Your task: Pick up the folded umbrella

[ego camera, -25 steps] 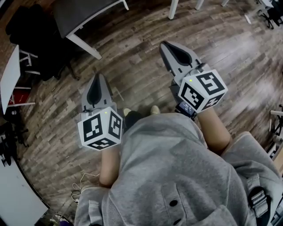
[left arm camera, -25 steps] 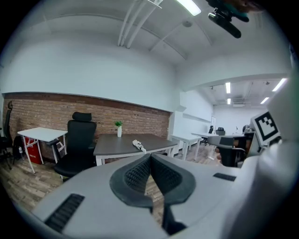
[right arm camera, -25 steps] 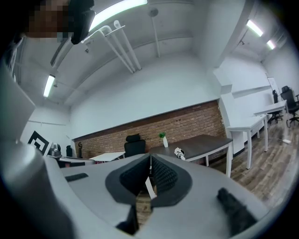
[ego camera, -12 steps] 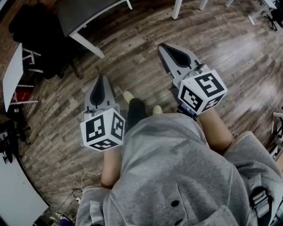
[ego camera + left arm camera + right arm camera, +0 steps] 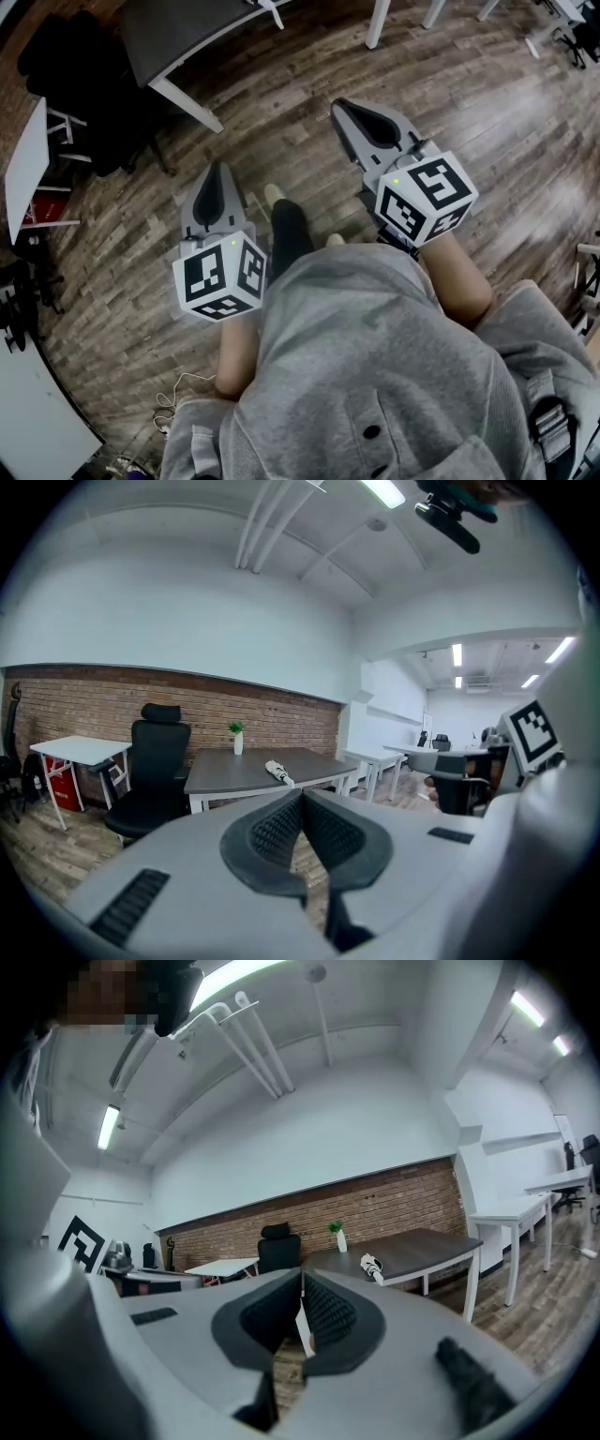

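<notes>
Two pairs of jaws, both closed. On the left gripper (image 5: 302, 794) the black ribbed pads (image 5: 272, 834) meet at the tips with nothing between them. The right gripper (image 5: 302, 1275) has its pads together as well. A thin pale sliver lies along their seam; cannot tell what it is.

Ahead of both tips, across a stretch of brown wood-plank floor (image 5: 281, 103), stands a dark grey table with white legs (image 5: 225, 775). The white folded umbrella (image 5: 277, 772) lies on its top near the front edge, well apart from either gripper. At the back of the same table is a small white vase (image 5: 237, 745) holding a green plant. A black high-backed office chair (image 5: 155, 771) stands just left of the table, with a small white side table (image 5: 80, 749) further left. A red brick wall (image 5: 112, 700) runs behind all three. More white desks stand off to the right.

In the head view both grippers point forward, away from the body and close to level. The right one reaches further ahead than the left. Each carries a white cube with black square markers, the left cube (image 5: 220, 275) and the right cube (image 5: 424, 199), with a bare forearm behind it. Between the two grippers show a dark trouser leg (image 5: 286, 239) and a pale shoe (image 5: 275, 195) on the floor. The person's grey top (image 5: 375, 375) fills the lower part of that view.
</notes>
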Motion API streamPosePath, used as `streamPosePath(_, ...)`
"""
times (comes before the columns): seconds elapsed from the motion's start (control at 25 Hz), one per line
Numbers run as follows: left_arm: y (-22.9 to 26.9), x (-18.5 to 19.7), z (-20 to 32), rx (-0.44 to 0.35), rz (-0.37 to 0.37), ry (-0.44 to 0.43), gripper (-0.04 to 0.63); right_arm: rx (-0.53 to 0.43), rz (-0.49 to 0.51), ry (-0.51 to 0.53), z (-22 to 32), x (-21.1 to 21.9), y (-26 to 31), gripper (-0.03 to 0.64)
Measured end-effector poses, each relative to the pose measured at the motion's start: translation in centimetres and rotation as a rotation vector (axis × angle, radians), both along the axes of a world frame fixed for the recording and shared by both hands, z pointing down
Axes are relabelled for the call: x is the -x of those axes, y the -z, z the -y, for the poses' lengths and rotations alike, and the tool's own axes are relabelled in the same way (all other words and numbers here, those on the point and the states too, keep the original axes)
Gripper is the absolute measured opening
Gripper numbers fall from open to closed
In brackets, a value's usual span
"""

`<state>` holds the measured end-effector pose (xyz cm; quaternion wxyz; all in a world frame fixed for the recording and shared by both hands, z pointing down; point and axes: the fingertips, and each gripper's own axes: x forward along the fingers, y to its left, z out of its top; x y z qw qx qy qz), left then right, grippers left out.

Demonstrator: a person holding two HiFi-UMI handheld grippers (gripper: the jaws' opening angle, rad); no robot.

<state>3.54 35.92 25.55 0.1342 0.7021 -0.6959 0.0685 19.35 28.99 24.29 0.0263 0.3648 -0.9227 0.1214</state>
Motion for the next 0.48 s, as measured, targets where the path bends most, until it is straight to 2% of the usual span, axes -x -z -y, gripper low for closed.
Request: streamPosePath(0.48,-1.3,3.5,7.7,0.035,-0.019,-0.021,0.014,0.041,-0.008,0.003,7.2,4.1,-1.2,0.025)
